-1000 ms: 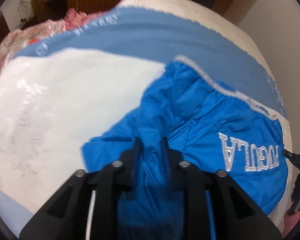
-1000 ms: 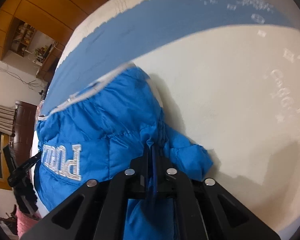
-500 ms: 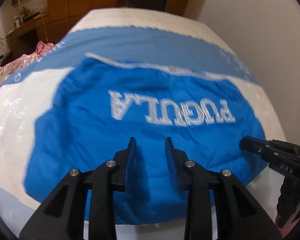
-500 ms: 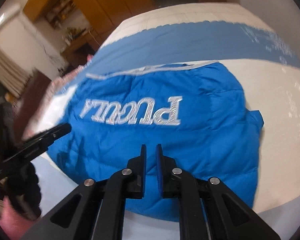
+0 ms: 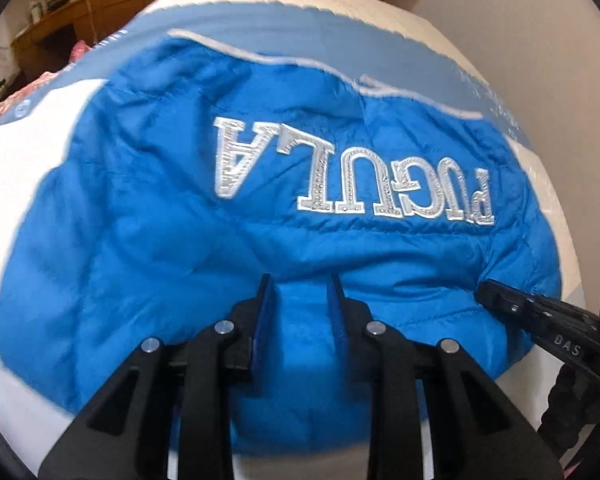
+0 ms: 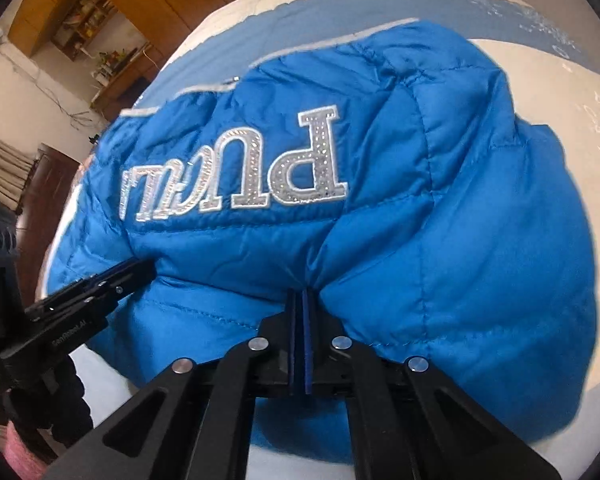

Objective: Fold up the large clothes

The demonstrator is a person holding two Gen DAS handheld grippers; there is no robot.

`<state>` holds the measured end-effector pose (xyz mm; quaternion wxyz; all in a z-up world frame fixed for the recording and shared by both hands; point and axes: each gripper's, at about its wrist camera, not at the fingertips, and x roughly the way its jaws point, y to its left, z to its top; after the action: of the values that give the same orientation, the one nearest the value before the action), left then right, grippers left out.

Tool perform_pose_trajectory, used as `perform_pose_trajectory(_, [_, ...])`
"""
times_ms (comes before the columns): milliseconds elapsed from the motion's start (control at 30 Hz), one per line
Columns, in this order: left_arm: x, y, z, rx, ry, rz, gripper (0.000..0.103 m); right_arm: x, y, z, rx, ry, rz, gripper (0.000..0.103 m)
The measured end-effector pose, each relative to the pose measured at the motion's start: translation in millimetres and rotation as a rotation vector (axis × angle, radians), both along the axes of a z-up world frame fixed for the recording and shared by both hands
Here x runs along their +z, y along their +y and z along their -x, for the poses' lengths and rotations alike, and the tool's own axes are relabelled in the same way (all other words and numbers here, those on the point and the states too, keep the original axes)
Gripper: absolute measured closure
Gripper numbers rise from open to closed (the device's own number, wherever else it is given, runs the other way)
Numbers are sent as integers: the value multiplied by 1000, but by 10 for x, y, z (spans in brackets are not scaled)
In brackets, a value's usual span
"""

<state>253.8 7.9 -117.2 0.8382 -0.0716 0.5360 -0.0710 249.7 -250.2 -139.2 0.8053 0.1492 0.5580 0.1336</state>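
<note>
A bright blue puffer jacket [image 5: 172, 216] with silver letters lies folded on the bed, lettering upside down to me; it fills the right wrist view too [image 6: 480, 208]. My left gripper [image 5: 302, 284] is open, its fingers astride the jacket's near edge, nothing pinched. My right gripper [image 6: 301, 294] is shut on a fold of the jacket's near edge. The right gripper shows at the right of the left wrist view [image 5: 540, 320]; the left gripper shows at the left of the right wrist view [image 6: 88, 292].
The bed cover [image 5: 28, 136] is white with a wide blue band [image 5: 300, 28] behind the jacket. A pink patterned cloth [image 5: 4, 108] lies at the far left. Wooden cabinets [image 6: 148, 4] and a wall stand beyond the bed.
A second ago both grippers held the jacket's sleeves. The jacket now lies folded with the lettering up. The left gripper has opened and both have moved closer to the near edge; the right has closed on it.
</note>
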Motion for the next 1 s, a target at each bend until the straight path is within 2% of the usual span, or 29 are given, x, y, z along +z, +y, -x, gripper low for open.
perform_pose_trajectory(33, [72,12,64,-1,-20,6,74,79,-30,60,-2,-18,-2,94])
perform_pose_trajectory(133, [112,5,236,-19,-36,-7,74,204,-40,223,31,-36,-18,94])
perform_pose_trajectory(300, [-121,58,334,-31,-21,-2,75,-1,-6,323,39,-3,8,97])
perform_pose_trajectory(400, [-182,-9,289,-43,-34,-38,74,-128,25,265,47,-13,15,99])
perform_pose_trajectory(467, [-163,7,286,-40,-22,-37,75,-154,-21,222,36,6,-16,99])
perform_pose_trajectory(567, [-52,85,254,-26,11,14,73,-86,-61,181,53,41,-52,99])
perform_pose_trajectory(600, [51,179,258,-11,6,35,69,-29,-90,196,58,40,-61,94])
perform_pose_trajectory(667, [244,352,268,15,-39,27,46,189,-207,240,52,-19,-54,81])
perform_pose_trajectory(733, [450,602,268,57,-88,-4,32,429,-420,273,17,-91,-51,47])
perform_pose_trajectory(767, [517,746,247,80,-98,-13,31,524,-537,274,-3,-119,-54,42])
perform_pose_trajectory(867, [537,1198,136,147,-77,-25,22,666,-868,201,-52,-150,-51,38])
perform_pose_trajectory(933, [429,1437,18,171,-34,2,22,633,-1084,114,-82,-135,-51,30])
perform_pose_trajectory(1000, [309,1651,-49,196,8,39,22,530,-1262,29,-92,-111,-71,28])
